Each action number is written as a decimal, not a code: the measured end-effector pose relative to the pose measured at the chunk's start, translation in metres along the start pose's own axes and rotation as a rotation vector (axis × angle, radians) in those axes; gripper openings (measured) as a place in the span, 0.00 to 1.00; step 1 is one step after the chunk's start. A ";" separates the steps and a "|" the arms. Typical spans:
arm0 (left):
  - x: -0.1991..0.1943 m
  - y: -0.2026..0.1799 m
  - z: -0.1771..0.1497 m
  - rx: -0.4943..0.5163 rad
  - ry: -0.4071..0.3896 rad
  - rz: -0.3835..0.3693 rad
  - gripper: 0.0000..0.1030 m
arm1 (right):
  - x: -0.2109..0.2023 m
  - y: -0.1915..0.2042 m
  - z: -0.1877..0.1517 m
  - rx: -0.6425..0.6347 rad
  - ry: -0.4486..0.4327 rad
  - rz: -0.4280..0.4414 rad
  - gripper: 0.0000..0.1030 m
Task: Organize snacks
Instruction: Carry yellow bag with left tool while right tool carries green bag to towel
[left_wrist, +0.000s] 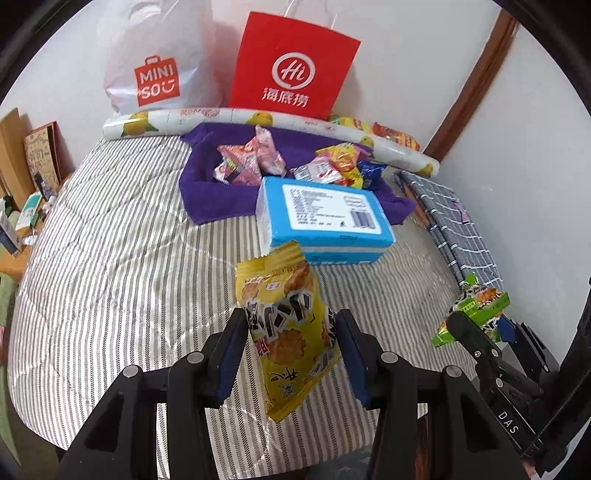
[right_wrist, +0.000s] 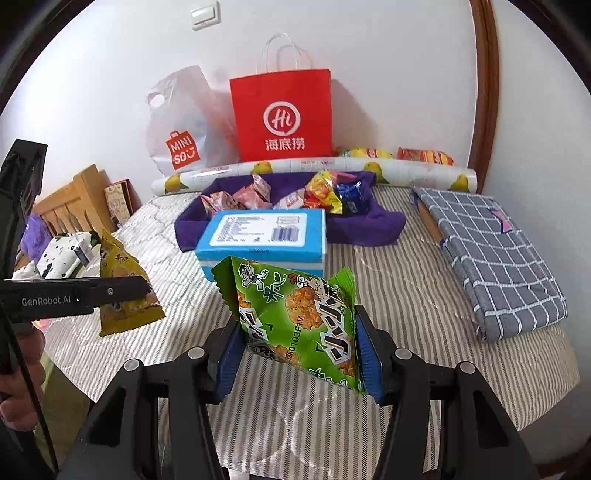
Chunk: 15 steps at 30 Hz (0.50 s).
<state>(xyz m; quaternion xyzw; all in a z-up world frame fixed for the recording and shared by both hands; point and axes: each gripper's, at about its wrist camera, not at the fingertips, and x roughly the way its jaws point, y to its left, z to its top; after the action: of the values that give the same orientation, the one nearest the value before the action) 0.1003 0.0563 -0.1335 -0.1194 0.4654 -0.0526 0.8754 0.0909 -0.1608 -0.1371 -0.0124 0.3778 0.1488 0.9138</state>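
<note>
Aloft, left tongs (left_wrist: 291, 345) pinching yellow snack packet (left_wrist: 284, 328), right tongs (right_wrist: 298, 347) pinching green snack packet (right_wrist: 295, 317), above striped bedcover (left_wrist: 110, 258)

Bags, roll and cloths on our striped bed

We see a red paper bag (right_wrist: 281, 116) beside a white plastic bag (right_wrist: 177, 129) against the wall, a fruit-printed roll (right_wrist: 314, 166) before them, and a folded grey checked cloth (right_wrist: 491, 254) at the right.

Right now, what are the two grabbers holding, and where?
Left gripper pinches the yellow snack packet across its middle; right gripper pinches the green snack packet by its sides.
</note>
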 end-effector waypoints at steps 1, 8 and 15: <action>-0.002 -0.001 0.001 0.004 -0.006 -0.001 0.46 | -0.002 0.001 0.002 -0.002 -0.006 0.003 0.53; -0.012 -0.005 0.011 0.014 -0.034 -0.001 0.46 | -0.013 0.008 0.018 -0.014 -0.044 0.013 0.53; -0.020 -0.008 0.028 0.020 -0.061 0.002 0.46 | -0.016 0.007 0.037 -0.014 -0.061 0.009 0.53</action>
<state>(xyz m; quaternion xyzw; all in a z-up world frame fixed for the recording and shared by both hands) 0.1128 0.0574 -0.1002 -0.1120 0.4381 -0.0528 0.8903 0.1039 -0.1535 -0.0991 -0.0127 0.3486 0.1558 0.9241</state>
